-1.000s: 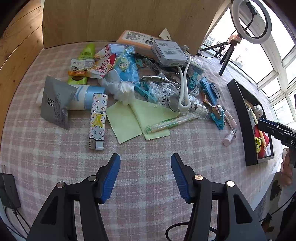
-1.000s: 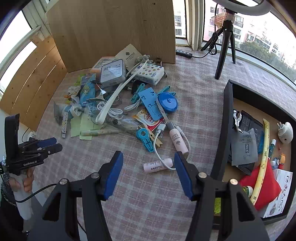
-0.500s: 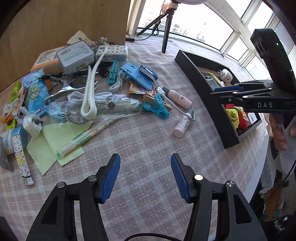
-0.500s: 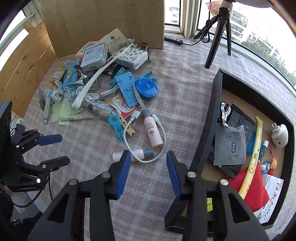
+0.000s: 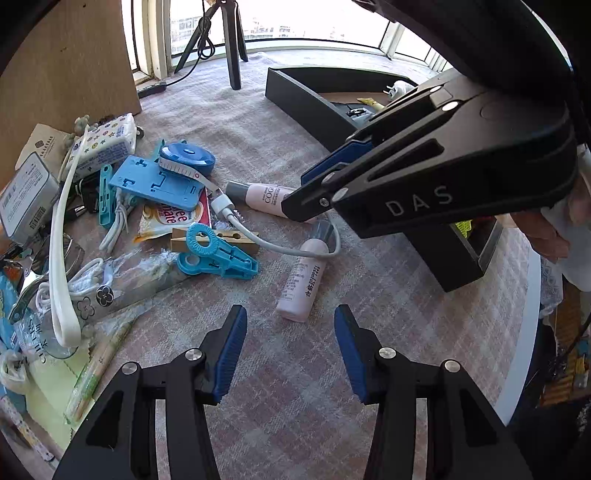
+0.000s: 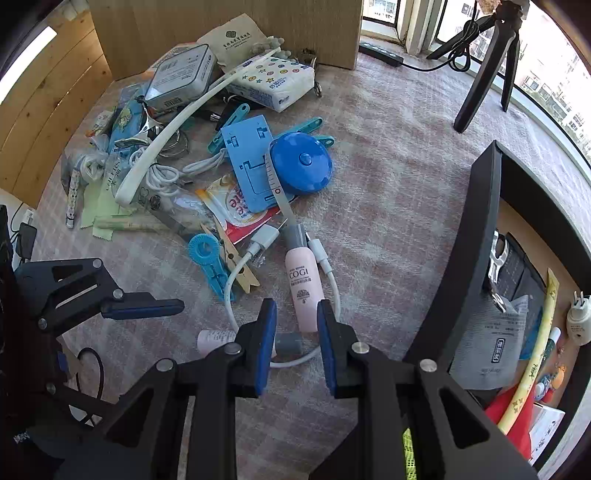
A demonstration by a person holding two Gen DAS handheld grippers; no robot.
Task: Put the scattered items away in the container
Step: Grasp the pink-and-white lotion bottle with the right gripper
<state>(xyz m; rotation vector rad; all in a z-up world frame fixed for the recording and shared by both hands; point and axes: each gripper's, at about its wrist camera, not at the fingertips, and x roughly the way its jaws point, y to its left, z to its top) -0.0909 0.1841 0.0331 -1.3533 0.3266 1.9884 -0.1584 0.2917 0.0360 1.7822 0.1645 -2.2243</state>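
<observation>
Right tool [image 6: 293, 323] points steeply down over the pink plastic tube marked COGI [image 6: 303, 290], jaws closing; the tube's lower end sits between the blue pads, which do not yet look to press on it. Left tool [image 5: 290, 349] hangs with jaws apart and closing, nothing between them, just short of a second, smaller pink tube with printed label [image 5: 303, 282]. Both tubes lie on the surface in the gap between the heap of clutter and the black open-topped container [image 6: 476, 236], which already holds packets, a yellow strip and a white plug. Risk, as I judge it: the white charging cable [image 6: 332, 284] loops around the COGI tube and under the smaller one, so a lift could drag the cable, or the pads could pinch the cable along with the tube. The tube is smooth and round and may roll or squirt out of a grip taken so near its end. The two tools work close together and could knock each other. The surface wears a pink checked cloth [image 6: 388, 192]; a plywood panel [image 6: 240, 22] stands behind the heap, black tripod [image 6: 484, 70] near bright windows, daylight strong.
</observation>
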